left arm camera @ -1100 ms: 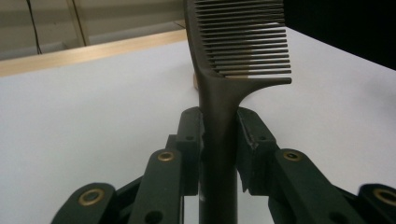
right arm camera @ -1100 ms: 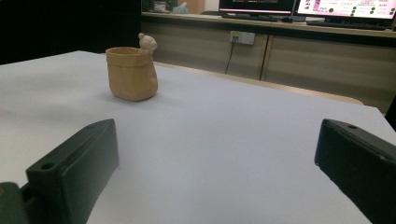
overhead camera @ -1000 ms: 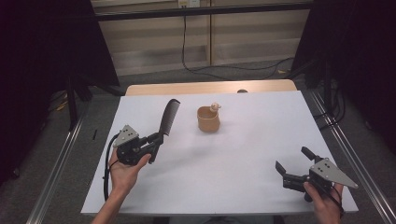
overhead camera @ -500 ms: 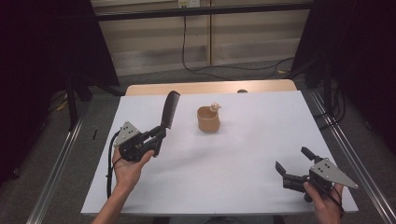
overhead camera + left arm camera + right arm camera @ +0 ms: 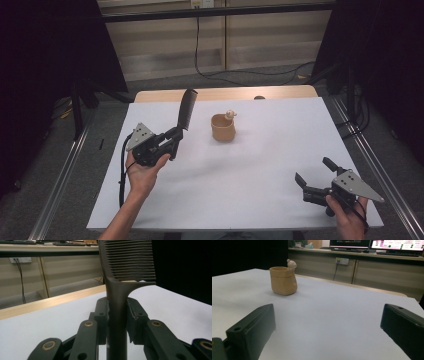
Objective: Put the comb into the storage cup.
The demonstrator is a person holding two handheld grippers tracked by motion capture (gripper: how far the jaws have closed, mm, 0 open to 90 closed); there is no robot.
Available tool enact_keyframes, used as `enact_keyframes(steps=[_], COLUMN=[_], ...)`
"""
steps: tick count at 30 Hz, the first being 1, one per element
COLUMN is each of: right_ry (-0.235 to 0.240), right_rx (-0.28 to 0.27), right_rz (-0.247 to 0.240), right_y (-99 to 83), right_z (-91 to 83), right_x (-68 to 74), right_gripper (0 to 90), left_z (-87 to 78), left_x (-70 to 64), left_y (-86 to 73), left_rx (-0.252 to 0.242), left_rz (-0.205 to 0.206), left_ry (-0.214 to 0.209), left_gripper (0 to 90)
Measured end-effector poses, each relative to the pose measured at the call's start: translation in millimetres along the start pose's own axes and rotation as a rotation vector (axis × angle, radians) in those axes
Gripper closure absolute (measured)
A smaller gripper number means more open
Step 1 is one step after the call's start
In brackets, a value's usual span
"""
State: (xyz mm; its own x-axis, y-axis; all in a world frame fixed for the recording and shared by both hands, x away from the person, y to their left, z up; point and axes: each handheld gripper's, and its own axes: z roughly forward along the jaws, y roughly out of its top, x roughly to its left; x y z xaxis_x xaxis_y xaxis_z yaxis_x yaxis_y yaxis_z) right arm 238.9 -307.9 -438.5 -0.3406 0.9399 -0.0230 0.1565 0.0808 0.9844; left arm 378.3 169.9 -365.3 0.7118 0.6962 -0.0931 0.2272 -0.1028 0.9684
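At left centre of the high view, our left gripper (image 5: 175,136) clamps the handle of a black comb (image 5: 187,108), which stands upright, just left of the tan cup (image 5: 223,128). At lower right, our right gripper (image 5: 314,176) is spread wide, holding nothing.

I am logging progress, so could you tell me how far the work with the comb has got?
Done: the left gripper is shut on the black comb by its handle, toothed end raised. In hand: the comb is held left of the tan cup. Left: presumably putting it in the cup, which looks empty. The right gripper rests open.
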Motion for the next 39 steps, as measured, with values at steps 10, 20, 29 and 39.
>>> enact_keyframes(steps=[10, 20, 29, 39], right_ry=[0.004, 0.004, 0.002, 0.007], right_rx=[-0.003, 0.0, 0.0, 0.0], right_rz=[-0.002, 0.0, -0.002, 0.001], right_y=[0.1, 0.0, 0.0, 0.0], right_z=[-0.3, 0.1, 0.0, -0.3], right_x=[-0.7, -0.4, -0.5, -0.3], right_gripper=[0.0, 0.0, 0.0, 0.0], left_z=[13.9, 31.6, 53.2, 73.4], left_x=[-4.8, -6.0, -8.6, -7.3], left_y=[13.9, 24.4, 33.1, 35.9], left_rx=[-0.034, -0.03, -0.057, -0.056], left_rz=[0.038, 0.083, 0.072, 0.062], left_ry=[-0.009, 0.016, -0.006, -0.016], left_gripper=[72.8, 72.8, 72.9, 72.9])
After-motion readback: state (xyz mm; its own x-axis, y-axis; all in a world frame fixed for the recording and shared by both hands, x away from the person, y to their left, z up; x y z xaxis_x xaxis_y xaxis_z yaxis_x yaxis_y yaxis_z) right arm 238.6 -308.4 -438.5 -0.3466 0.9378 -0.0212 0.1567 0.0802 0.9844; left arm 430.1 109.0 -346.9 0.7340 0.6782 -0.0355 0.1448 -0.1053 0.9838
